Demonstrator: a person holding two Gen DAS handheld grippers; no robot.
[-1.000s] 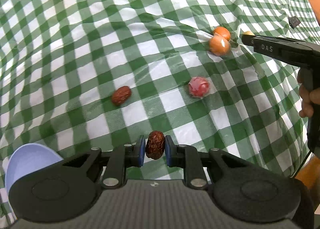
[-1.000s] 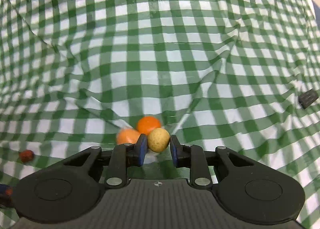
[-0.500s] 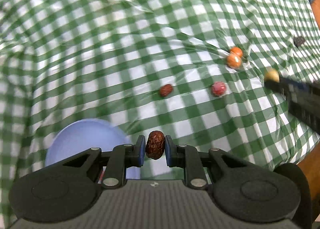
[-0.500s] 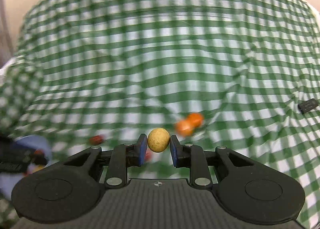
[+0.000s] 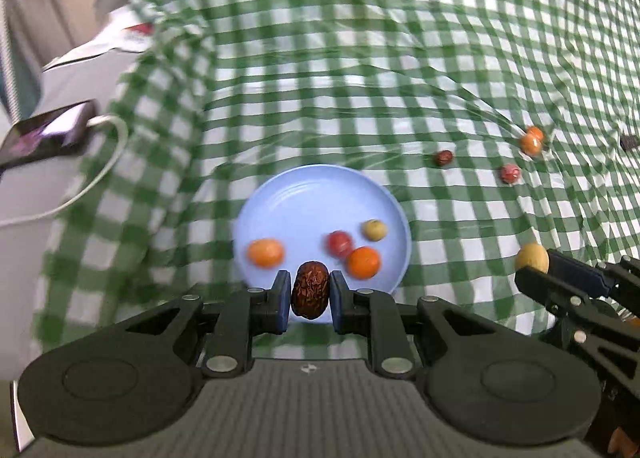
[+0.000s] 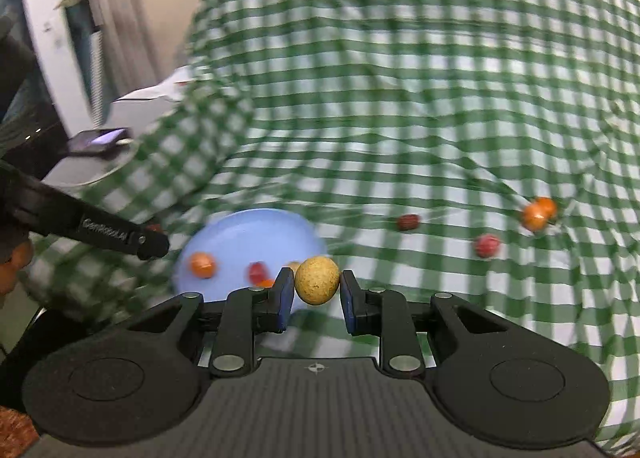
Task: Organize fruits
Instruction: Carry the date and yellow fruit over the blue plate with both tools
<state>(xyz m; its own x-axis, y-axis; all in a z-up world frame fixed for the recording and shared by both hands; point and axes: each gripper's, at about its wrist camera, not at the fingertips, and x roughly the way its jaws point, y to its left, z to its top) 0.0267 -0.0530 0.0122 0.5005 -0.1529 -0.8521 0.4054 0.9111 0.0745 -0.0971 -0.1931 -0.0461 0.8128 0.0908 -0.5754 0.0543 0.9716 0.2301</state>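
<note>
Left wrist view: we hold a wrinkled dark-brown dried date (image 5: 310,295) pinched between the blue pads of our left gripper (image 5: 306,297), which hangs over the near rim of a round pale-blue plastic plate (image 5: 304,194). In that plate lie two orange round fruits (image 5: 265,252), a red one (image 5: 340,243) and a small yellowish one (image 5: 375,229), all apart from each other except the red fruit, which sits just beside an orange one. Our right gripper (image 6: 316,294) is clamped on a tan, rough-skinned round fruit (image 6: 317,279) (seen at the right edge of the left view too), near the plate's right side. Farther right on the green-and-white checked tablecloth (image 5: 360,58) rest another brown date (image 5: 444,158), a pinkish-red fruit (image 5: 510,173) and two orange fruits touching (image 5: 532,140). At left, a dark phone (image 5: 48,130) with a white cable lies on a grey surface.
</note>
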